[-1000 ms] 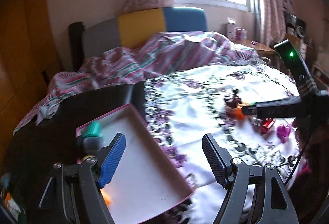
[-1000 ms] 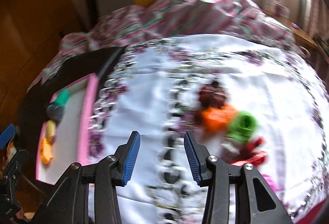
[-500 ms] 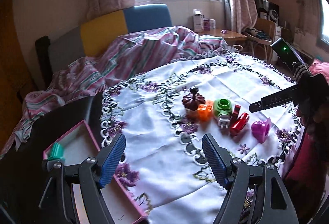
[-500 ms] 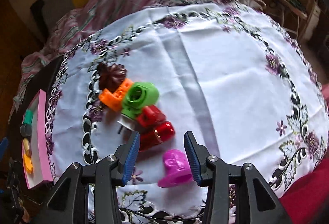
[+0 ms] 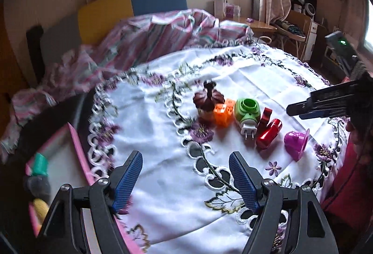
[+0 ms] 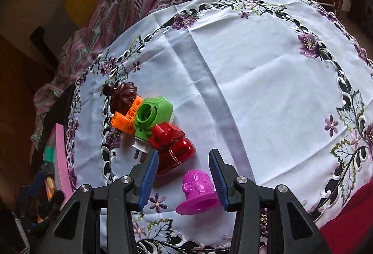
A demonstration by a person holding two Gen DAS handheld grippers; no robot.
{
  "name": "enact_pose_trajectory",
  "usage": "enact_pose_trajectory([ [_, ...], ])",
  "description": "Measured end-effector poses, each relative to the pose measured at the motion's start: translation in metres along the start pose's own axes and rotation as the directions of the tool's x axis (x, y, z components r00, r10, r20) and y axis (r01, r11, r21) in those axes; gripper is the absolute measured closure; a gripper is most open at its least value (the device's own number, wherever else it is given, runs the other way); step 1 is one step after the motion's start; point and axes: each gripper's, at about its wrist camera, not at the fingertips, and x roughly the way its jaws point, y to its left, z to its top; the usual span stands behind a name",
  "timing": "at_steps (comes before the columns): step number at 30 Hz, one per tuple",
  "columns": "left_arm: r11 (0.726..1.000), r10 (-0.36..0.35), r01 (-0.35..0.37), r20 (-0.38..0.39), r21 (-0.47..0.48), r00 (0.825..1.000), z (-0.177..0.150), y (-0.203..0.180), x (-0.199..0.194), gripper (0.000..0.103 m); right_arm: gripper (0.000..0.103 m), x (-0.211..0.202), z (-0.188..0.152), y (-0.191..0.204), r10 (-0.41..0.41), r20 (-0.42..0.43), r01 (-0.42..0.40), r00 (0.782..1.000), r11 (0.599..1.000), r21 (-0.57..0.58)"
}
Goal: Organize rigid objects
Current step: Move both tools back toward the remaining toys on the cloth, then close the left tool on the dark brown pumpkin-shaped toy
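A few small items are already seen in the pink tray (image 5: pixel 77 137), while six toys are left on the cloth-covered surface (image 6: pixel 256 67), the magenta cup (image 6: pixel 198 191) bracketed, ungripped, by the part-open right claw (image 6: pixel 184 180), and the left claw (image 5: pixel 186 180) held wide and empty.

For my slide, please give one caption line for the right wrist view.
Open right claw poised around a purple cup-shaped toy on the embroidered tablecloth.

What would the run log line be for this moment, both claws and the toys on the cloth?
left claw: open, empty, over cloth | right claw: open, straddling magenta mould, no grip | pink tray: partly filled
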Motion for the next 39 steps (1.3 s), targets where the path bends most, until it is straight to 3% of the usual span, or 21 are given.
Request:
enact_pose_trajectory([
  [7,0.993,-0.059,0.047,-0.101,-0.109,0.993,0.010,0.020,0.040,0.026,0.058,-0.002,0.001,-0.005,0.045,0.013,-0.045,0.999,0.999,0.029],
  [10,0.988,-0.075,0.060,-0.105,-0.140,0.992,0.023,0.025,0.052,0.026,0.058,-0.002,0.001,-0.006,0.059,0.018,-0.060,0.998,0.998,0.034],
  [20,0.996,-0.082,0.080,-0.042,-0.039,0.996,0.083,-0.004,0.095,0.020,0.058,-0.003,0.002,-0.008,0.096,0.026,-0.097,0.995,0.994,0.042],
  [27,0.997,-0.074,0.074,-0.064,-0.012,0.995,0.110,-0.018,0.133,0.021,0.058,-0.003,0.001,-0.008,0.105,0.031,-0.107,0.994,0.993,0.045],
  [28,0.998,-0.071,0.070,-0.074,-0.005,0.995,0.111,-0.020,0.140,0.023,0.058,-0.004,0.001,-0.008,0.106,0.031,-0.108,0.994,0.993,0.045],
  [30,0.997,-0.080,0.081,-0.102,0.003,0.992,0.110,-0.023,0.153,0.046,0.058,-0.004,0.002,-0.009,0.106,0.032,-0.108,0.994,0.993,0.047],
  [31,0.996,-0.090,0.092,-0.127,0.008,0.988,0.109,-0.024,0.160,0.075,0.058,-0.004,0.002,-0.009,0.105,0.033,-0.107,0.994,0.993,0.048],
  [32,0.994,-0.104,0.106,-0.133,0.005,0.986,0.108,-0.025,0.163,0.079,0.058,-0.003,0.002,-0.009,0.103,0.032,-0.105,0.994,0.993,0.049],
  [39,0.989,-0.136,0.131,-0.087,-0.068,0.987,0.092,-0.004,0.137,0.080,0.058,-0.003,0.003,-0.010,0.097,0.028,-0.098,0.995,0.994,0.049],
])
